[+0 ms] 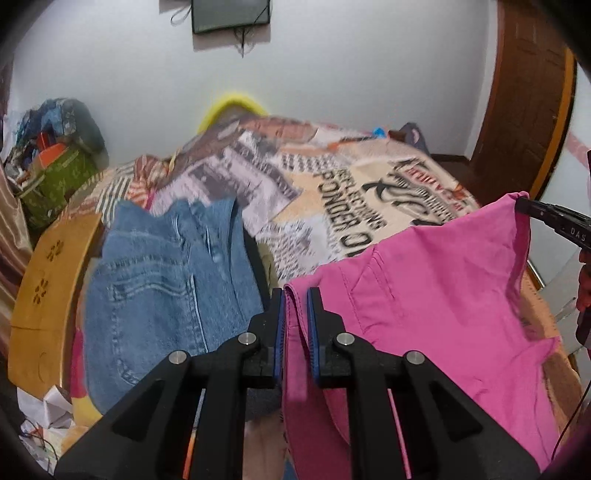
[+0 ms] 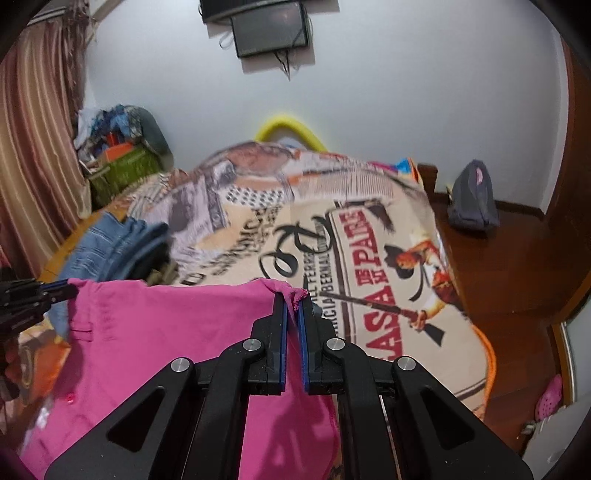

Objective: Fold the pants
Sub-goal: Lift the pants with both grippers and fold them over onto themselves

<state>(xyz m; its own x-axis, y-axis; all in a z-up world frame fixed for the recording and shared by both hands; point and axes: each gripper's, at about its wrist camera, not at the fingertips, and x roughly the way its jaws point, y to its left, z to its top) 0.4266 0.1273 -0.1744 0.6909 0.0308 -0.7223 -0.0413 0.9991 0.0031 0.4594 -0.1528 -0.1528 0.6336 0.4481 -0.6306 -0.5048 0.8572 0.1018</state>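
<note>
The left gripper [image 1: 295, 295] has its fingers [image 1: 275, 321] drawn almost together, pinching a folded edge of the pink pants [image 1: 436, 295] between the blue pads. A narrow strip of pink cloth runs down through the slim gap between them, and the rest of the garment spreads out to the right of the gripper, hanging in the air above the bed [image 1: 332, 206]. In the same view the right gripper [image 1: 554, 221] shows at the far right, its dark tip meeting the upper far corner of the pants.

From the right wrist view, the right gripper [image 2: 293, 301] also has its fingers [image 2: 308, 325] nearly closed, clamped on a frayed corner of the pink pants [image 2: 166, 332]. A small tuft of cloth pokes up above the fingertips. The top edge of the garment stretches level from this corner across to the left gripper [image 2: 55, 291], which grips the opposite corner at the left edge of the picture. Between the two grippers the pants hang down as a broad pink sheet, held up off the bed [image 2: 369, 236].

The bed is covered with a blanket printed in large letters and pictures. A pair of blue jeans [image 1: 162, 280] lies crumpled on the near left part of the bed, just beside the left gripper and apart from the pink pants. A dark screen [image 2: 271, 31] hangs on the white wall beyond the bed.
</note>
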